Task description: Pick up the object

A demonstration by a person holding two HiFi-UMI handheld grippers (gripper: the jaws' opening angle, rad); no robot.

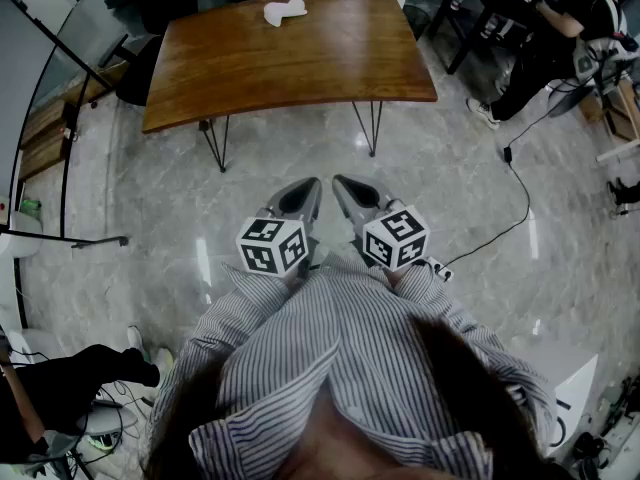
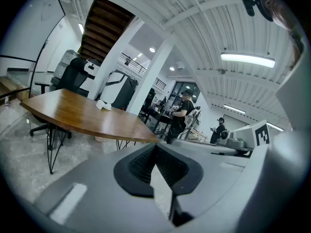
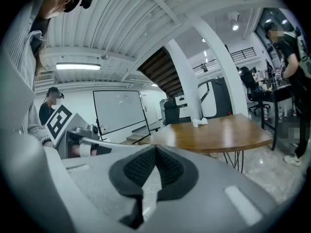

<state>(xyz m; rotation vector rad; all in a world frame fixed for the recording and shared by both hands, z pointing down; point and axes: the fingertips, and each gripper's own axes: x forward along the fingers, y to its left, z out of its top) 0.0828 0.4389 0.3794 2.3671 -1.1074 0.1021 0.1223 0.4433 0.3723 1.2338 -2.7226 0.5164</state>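
Two grippers, left (image 1: 308, 190) and right (image 1: 345, 188), sit side by side in your hands on the near side of the wooden table (image 1: 300, 68), well short of it, each with its jaws pressed together and nothing between the pads. One small white crumpled object (image 1: 283, 11), cloth or paper by its look, lies on the table near its far edge. Likely risks: reach across with the jaws unopened and you may nudge it off that edge, and the black cable (image 1: 515, 183) on the floor right of the table could catch your foot.
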